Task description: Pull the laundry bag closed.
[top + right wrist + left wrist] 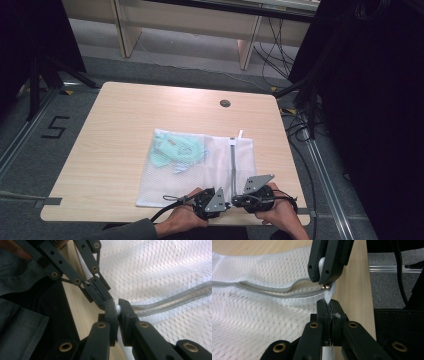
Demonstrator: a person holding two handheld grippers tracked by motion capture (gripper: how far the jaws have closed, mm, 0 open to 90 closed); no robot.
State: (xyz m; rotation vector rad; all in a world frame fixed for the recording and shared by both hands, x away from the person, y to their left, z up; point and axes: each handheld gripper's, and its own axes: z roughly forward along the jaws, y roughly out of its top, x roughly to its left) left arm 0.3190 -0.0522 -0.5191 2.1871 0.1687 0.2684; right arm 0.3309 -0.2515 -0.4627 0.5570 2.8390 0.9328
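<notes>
both pairs of black fingers pressed together, each pinching part of the white mesh laundry bag (197, 167) at its near edge. left gripper (329, 306), seen from its own camera, clamped on a thin fold of white fabric at the end of the grey zipper (272, 291), pads closed with the cloth squeezed between them. right gripper (117, 307) clamped on the small white zipper pull (117, 308), with a metal slider showing just under its tips in the left gripper view (326, 286). two sets of tips almost touching one another at the bag's edge, close to the near rim of the light wooden table (120, 115). bag lying flat on the near half of the tabletop, zipper running from the near edge away toward the far side, a white tab at its far end (240, 134). inside the mesh, on the far left part, a crumpled pale green garment (177, 150). from above, left gripper (212, 201) and right gripper (255, 192) side by side at the table's near edge, each under a grey three-cornered plate, held by hands coming in from below, a grey sleeve (127, 231) on the left forearm. further out, a small round dark grommet (225, 103) near the far edge of the tabletop, well apart from the bag. beyond the table, grey floor with a painted number five (55, 127) at the left and black cables (300, 130) at the right.
</notes>
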